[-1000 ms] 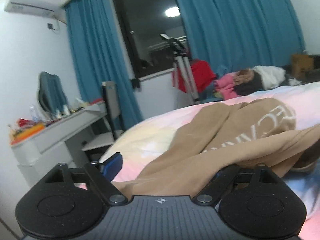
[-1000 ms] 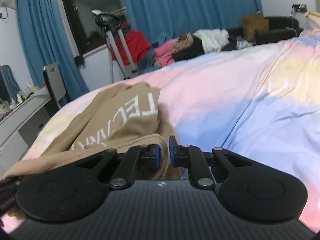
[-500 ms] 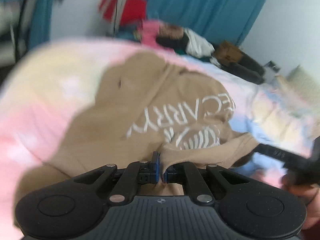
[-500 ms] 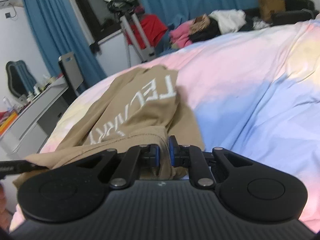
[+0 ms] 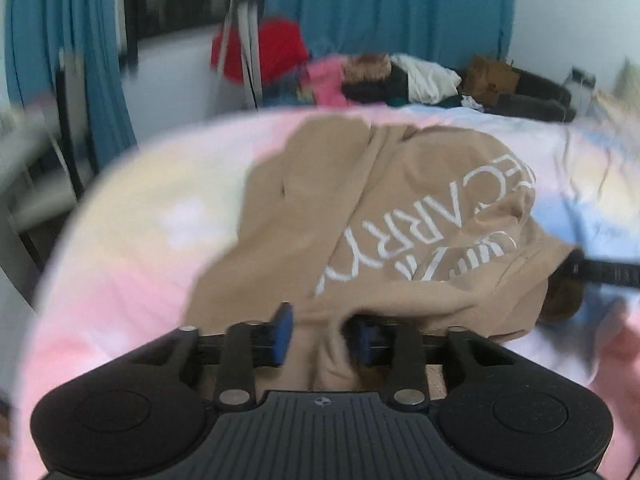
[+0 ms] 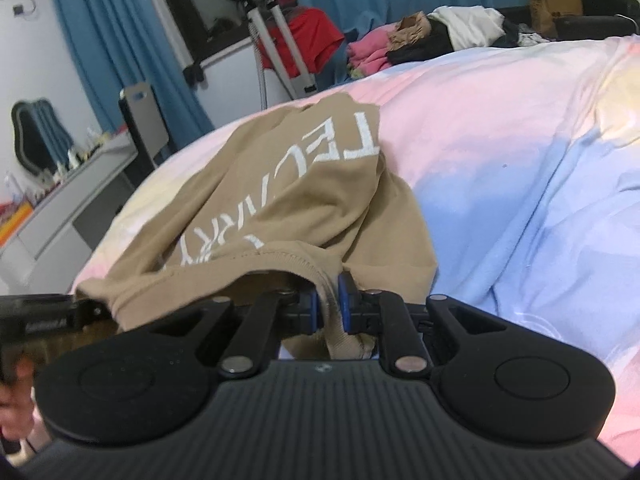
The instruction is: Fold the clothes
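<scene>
A tan T-shirt [image 5: 360, 216] with white lettering lies bunched on the pastel bedspread [image 5: 132, 248]; it also shows in the right wrist view [image 6: 280, 200]. My left gripper [image 5: 322, 330] is open, its blue pads apart, with a fold of the shirt's hem lying loose between them. My right gripper [image 6: 330, 312] is shut on the shirt's hem, holding it just above the bedspread [image 6: 520, 184]. The left gripper's body shows at the left edge of the right wrist view [image 6: 44, 316].
Blue curtains [image 6: 92, 40], a tripod [image 6: 276, 36] and a pile of clothes [image 6: 420, 36] stand beyond the bed. A white dresser [image 6: 52, 208] with a mirror and a chair are at the left.
My left gripper closed on the hem half a second ago and has now opened its jaws. The right gripper has stayed shut on the hem and lifted slightly.
</scene>
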A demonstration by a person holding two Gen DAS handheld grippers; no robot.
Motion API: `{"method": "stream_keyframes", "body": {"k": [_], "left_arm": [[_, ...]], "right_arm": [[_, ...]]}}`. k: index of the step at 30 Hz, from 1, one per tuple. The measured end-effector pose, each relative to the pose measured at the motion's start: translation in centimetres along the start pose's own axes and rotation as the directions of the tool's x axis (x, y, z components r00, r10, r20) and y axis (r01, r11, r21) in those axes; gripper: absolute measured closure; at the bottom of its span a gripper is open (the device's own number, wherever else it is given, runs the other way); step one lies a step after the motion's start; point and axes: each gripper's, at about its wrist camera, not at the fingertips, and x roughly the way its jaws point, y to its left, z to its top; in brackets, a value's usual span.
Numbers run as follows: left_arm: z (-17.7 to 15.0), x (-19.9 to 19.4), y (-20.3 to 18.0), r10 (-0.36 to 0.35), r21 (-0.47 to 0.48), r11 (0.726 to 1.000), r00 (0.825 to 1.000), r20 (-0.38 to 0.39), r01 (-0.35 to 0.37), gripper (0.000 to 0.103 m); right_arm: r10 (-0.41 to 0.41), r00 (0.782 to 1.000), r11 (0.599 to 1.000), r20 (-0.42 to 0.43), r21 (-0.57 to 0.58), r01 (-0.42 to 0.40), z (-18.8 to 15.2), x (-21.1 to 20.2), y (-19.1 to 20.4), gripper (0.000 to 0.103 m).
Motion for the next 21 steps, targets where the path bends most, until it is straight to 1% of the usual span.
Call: {"method": "stream_keyframes", "body": {"k": [2,3,5,8,10,12,13,15,17,18,19,21], "left_arm": [[0.0,-2.0,-1.7,0.063,0.079,0.995,0.997,0.040,-0.066,0.066],[0.2,-2.7,-2.6,0.093,0.100,0.990,0.994,0.056,-0.098,0.066],[0.5,-4.5,-3.8,0.126,0.118,0.983,0.987,0.096,-0.137,0.065],[1.0,-7.1,-4.5,0.133,0.094,0.984,0.976,0.173,-0.151,0.065],[1.4,-7.7,-4.4,0.117,0.068,0.989,0.976,0.185,-0.132,0.065],[1.5,-7.2,-3.8,0.061,0.032,0.997,0.986,0.155,-0.066,0.065],[1.6,-6.6,-3.2,0.042,-0.008,0.999,0.990,0.131,-0.041,0.066],[1.5,-5.3,-1.6,0.039,-0.107,0.994,0.996,0.086,-0.030,0.070],[1.3,-3.2,-0.4,0.059,-0.164,0.985,0.997,0.050,-0.050,0.072],[1.2,-2.1,0.0,0.080,-0.166,0.983,0.996,0.030,-0.074,0.073],[1.0,-1.0,0.2,0.101,-0.164,0.982,0.995,0.013,-0.097,0.074],[0.7,0.8,0.0,0.132,-0.105,0.986,0.991,0.008,-0.130,0.074]], "right_arm": [[-0.010,1.000,1.000,0.015,0.013,0.010,0.1,-0.2,-0.2,0.088],[-0.010,1.000,1.000,0.018,0.020,0.010,0.1,-0.2,-0.3,0.088],[-0.006,1.000,0.999,0.019,0.032,0.006,0.2,-0.2,-0.4,0.088],[-0.004,1.000,0.999,0.020,0.039,0.003,0.2,-0.3,-0.4,0.088],[-0.003,1.000,0.999,0.021,0.041,0.002,0.2,-0.4,-0.4,0.088],[-0.001,1.000,0.999,0.021,0.046,0.000,0.3,-0.5,-0.5,0.088],[0.000,1.000,0.999,0.021,0.049,-0.001,0.3,-0.6,-0.6,0.088],[0.004,1.000,0.999,0.019,0.054,-0.005,0.2,-0.6,-0.6,0.088],[0.010,1.000,0.999,0.011,0.051,-0.011,0.2,-0.5,-0.5,0.088],[0.013,1.000,0.999,0.007,0.045,-0.014,0.1,-0.4,-0.4,0.088],[0.016,1.000,0.999,0.003,0.038,-0.016,0.0,-0.3,-0.2,0.088],[0.026,1.000,0.999,-0.006,0.029,-0.026,-0.1,-0.2,0.0,0.088]]}}
